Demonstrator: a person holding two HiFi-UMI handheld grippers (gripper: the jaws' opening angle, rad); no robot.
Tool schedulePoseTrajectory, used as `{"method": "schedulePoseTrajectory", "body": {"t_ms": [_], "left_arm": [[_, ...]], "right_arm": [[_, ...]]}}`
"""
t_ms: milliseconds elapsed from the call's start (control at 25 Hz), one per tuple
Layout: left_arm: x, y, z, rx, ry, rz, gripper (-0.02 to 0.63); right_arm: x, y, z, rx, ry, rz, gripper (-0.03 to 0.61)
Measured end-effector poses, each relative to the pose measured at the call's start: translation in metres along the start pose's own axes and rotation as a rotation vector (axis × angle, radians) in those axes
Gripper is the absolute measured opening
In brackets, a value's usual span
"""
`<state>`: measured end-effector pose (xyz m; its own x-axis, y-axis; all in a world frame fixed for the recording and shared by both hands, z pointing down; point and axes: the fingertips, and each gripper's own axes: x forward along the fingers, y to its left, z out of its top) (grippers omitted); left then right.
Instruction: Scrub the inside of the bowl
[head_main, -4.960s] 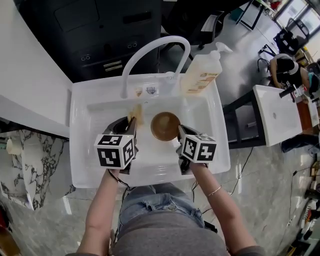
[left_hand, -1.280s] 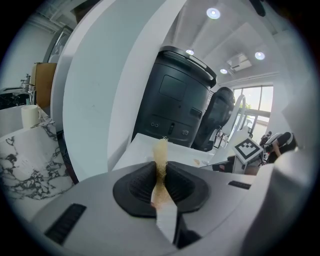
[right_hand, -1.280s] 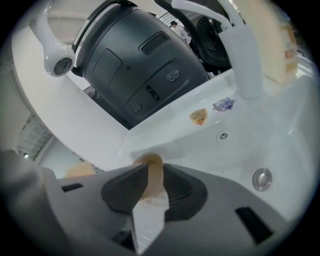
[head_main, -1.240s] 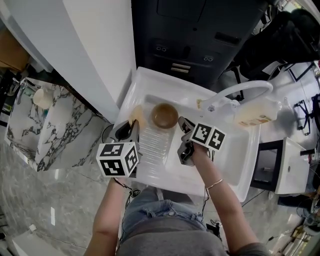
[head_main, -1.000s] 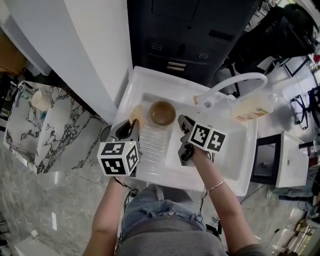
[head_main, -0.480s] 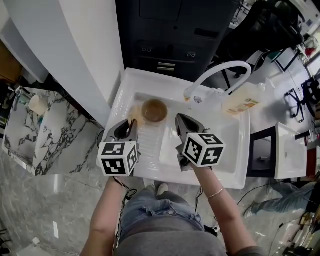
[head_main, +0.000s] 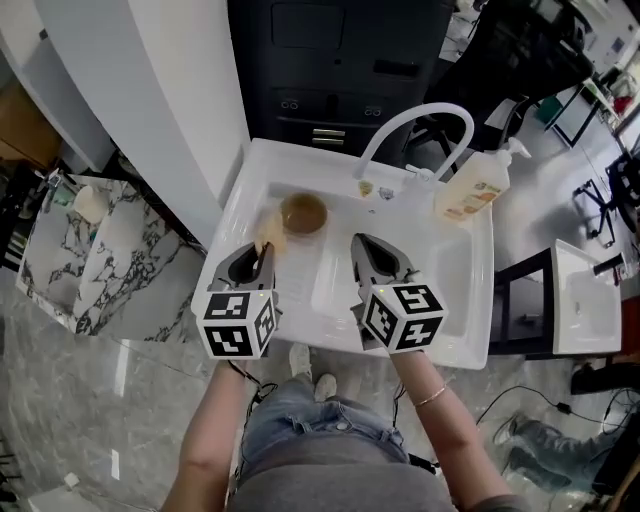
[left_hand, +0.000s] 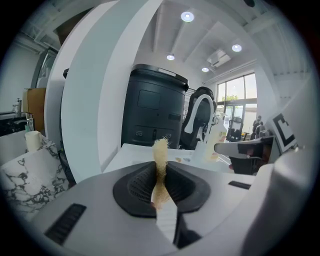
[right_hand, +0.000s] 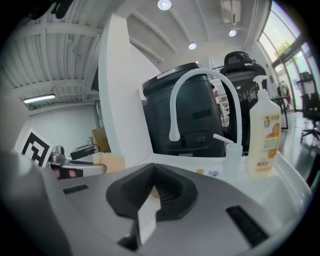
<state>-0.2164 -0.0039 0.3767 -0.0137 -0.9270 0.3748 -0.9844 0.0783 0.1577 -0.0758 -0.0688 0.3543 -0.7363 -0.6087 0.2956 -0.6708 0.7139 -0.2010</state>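
Bowl (head_main: 303, 213), brown and upright, sits in the far left corner of a white sink (head_main: 468, 310). Just beside it on the left, a yellow sponge (head_main: 270, 237) is clamped between the fingers of the left gripper (head_main: 262, 255) and sticks out past the fingertips. The right gripper (head_main: 374, 262) hovers over the middle of the sink, near the bowl but not touching it. Its fingers are slightly apart with nothing between them. Behind stand a curved white tap (head_main: 415, 125) and, at far right, a soap bottle (head_main: 472, 188).
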Motion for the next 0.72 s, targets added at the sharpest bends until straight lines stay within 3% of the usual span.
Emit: {"method": "schedulePoseTrajectory", "body": {"t_ms": [280, 720], "left_arm": [[-0.036, -0.028, 0.003, 0.049, -0.058, 0.033, 0.048], [-0.085, -0.057, 0.0, 0.078, -0.116, 0.056, 0.048]], "right_arm": [[-0.048, 0.009, 0.011, -0.064, -0.089, 0.008, 0.009], [-0.099, 0.021, 0.01, -0.06, -0.159, 0.041, 0.008]]}}
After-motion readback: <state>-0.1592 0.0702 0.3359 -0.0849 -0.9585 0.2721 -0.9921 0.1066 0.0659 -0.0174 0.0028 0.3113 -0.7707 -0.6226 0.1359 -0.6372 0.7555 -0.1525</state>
